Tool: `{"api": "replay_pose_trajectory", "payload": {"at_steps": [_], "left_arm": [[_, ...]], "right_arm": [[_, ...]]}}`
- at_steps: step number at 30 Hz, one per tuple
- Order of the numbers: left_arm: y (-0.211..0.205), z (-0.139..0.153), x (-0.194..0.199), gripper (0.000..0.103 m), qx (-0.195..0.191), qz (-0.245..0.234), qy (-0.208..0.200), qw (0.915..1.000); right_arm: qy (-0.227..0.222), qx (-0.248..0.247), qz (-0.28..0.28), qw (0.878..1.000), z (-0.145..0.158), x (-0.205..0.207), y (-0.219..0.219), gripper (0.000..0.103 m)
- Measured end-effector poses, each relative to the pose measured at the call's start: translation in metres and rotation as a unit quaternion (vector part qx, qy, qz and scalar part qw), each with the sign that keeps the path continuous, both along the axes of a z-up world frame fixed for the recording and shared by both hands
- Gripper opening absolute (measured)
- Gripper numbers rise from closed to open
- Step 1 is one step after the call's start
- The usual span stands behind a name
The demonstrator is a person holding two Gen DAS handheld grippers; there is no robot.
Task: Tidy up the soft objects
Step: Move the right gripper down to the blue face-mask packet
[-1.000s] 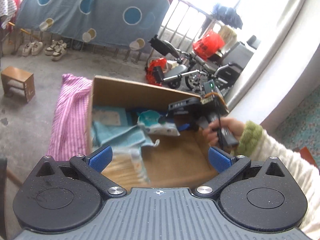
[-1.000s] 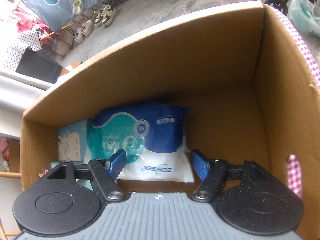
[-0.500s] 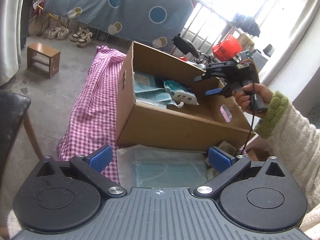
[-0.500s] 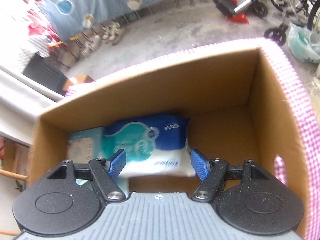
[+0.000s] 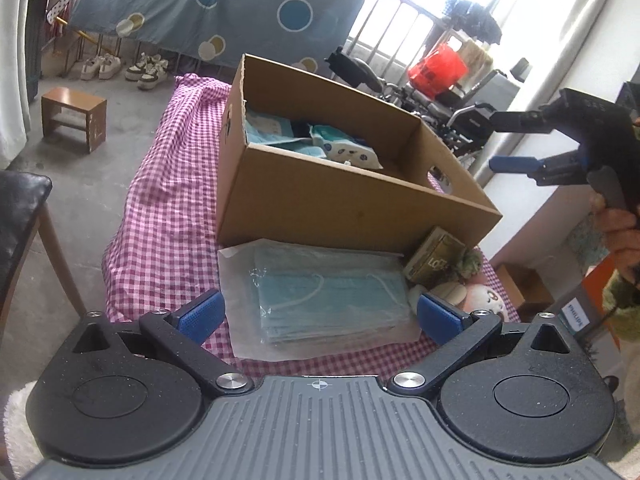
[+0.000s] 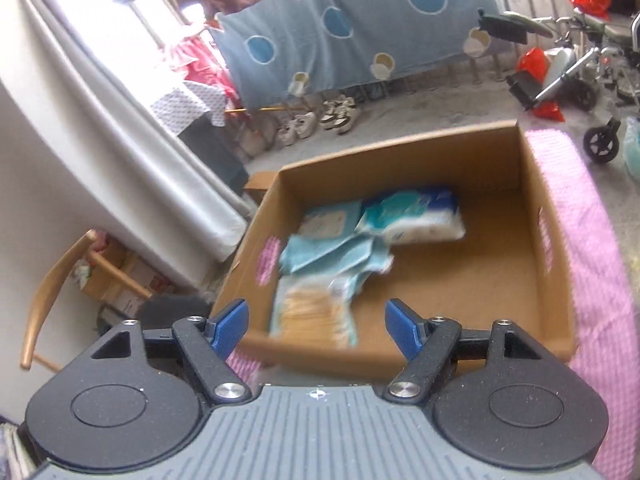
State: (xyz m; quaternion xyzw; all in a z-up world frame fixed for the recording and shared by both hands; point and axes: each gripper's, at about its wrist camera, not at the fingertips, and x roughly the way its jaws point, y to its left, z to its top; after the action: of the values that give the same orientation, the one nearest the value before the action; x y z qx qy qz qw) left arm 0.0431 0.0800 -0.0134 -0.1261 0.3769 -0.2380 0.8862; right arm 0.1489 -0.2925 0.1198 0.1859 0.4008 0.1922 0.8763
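- One cardboard box (image 5: 344, 204) is sitting on the checked cloth (image 5: 168, 216).
- One bag of face masks (image 5: 320, 300) is lying beside it.
- Two grippers are showing: left (image 5: 318, 314), right (image 6: 316, 326).
- One wooden stool (image 5: 74, 118) is standing.

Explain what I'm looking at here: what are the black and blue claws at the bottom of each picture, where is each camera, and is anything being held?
Each picture comes from a camera on a hand-held gripper, looking along its two blue-tipped fingers. No robot: a person holds one per hand.

The left gripper is open, above a bagged pack of face masks on the checked tablecloth, before a cardboard box.

The right gripper hangs over the box, jaws opening, holding nothing. Inside lie a wipes pack and other soft packets. The left view also shows that gripper and the person's hand.
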Motion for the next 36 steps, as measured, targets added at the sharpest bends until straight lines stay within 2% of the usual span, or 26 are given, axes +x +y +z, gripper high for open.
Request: {"api": "replay_pose_trajectory", "payload": {"at_steps": [4,10,13,16,22,27,31,36], "left_arm": [[-0.001,-0.007,-0.005,0.103,0.011,0.0,-0.002,0.9999],[0.002,-0.013,-0.007,0.103,0.044,0.013,-0.02,0.9987],[0.007,-0.017,-0.003,0.102,0.037,0.025,-0.023,0.9988],[0.011,-0.022,0.005,0.102,0.024,0.032,-0.022,0.9989],[0.01,-0.03,0.034,0.098,0.004,0.027,-0.015,0.9995],[-0.002,-0.04,0.062,0.094,0.019,0.02,-0.011,0.9996],[-0.009,-0.051,0.083,0.081,0.036,0.013,0.006,0.9993],[-0.013,-0.064,0.099,0.077,0.041,0.003,0.025,0.9988]], "right_arm": [[0.02,0.042,0.01,0.999,-0.029,-0.045,0.017,0.078],[0.055,0.096,-0.01,0.994,-0.083,-0.082,0.036,0.078],[0.081,0.122,-0.029,0.989,-0.11,-0.087,0.043,0.077],[0.108,0.137,-0.039,0.984,-0.132,-0.089,0.05,0.071],[0.125,0.117,-0.039,0.984,-0.153,-0.087,0.064,0.065],[0.133,0.094,-0.028,0.986,-0.161,-0.078,0.077,0.062],[0.139,0.085,-0.025,0.986,-0.167,-0.076,0.08,0.062],[0.147,0.073,-0.019,0.986,-0.171,-0.075,0.082,0.063]]}}
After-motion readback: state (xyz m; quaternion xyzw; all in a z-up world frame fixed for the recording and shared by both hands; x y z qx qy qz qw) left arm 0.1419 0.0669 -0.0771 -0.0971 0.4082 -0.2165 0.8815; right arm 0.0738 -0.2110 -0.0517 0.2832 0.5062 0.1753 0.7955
